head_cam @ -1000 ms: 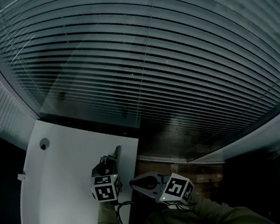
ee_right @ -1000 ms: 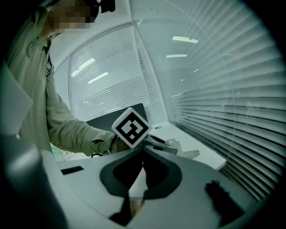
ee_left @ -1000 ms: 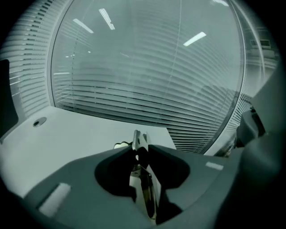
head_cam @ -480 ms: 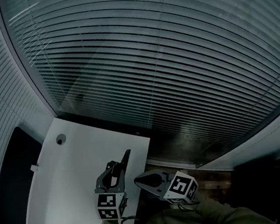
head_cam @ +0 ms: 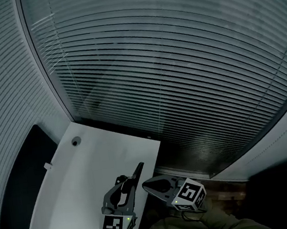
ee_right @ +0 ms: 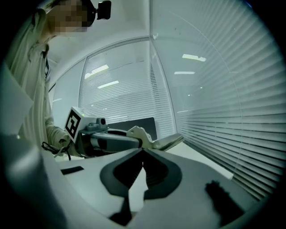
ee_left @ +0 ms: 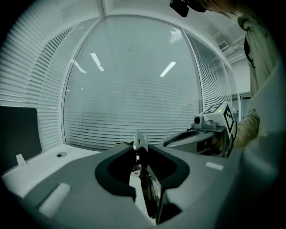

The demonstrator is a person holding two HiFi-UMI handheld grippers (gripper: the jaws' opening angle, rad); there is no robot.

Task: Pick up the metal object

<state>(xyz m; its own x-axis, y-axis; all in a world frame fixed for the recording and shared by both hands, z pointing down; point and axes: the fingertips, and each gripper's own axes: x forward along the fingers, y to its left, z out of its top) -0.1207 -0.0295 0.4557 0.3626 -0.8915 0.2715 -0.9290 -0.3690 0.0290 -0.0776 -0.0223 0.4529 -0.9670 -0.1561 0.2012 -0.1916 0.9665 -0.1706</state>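
The metal object (head_cam: pixel 138 170) is a thin flat strip that juts forward from my left gripper (head_cam: pixel 133 182), which is shut on it above the white table's right edge. In the left gripper view the strip's notched tip (ee_left: pixel 140 141) stands up between the jaws of the left gripper (ee_left: pixel 139 154), which are closed on it. My right gripper (head_cam: pixel 146 184) hovers just right of the left one, beyond the table's edge. In the right gripper view the right gripper (ee_right: pixel 143 151) has its jaws shut tip to tip with nothing between them. That view also shows the metal strip (ee_right: pixel 169 142) in the left gripper.
The white table (head_cam: pixel 74 187) has a small round hole (head_cam: pixel 75 141) near its far corner. A dark panel (head_cam: pixel 23 188) stands along its left side. Window blinds (head_cam: pixel 179 70) fill the wall beyond, and the floor to the right is dark.
The head view has swung, so the table now sits further right and lower. The left gripper with the strip has dropped in the frame and points more up-right. The right gripper stays beside it.
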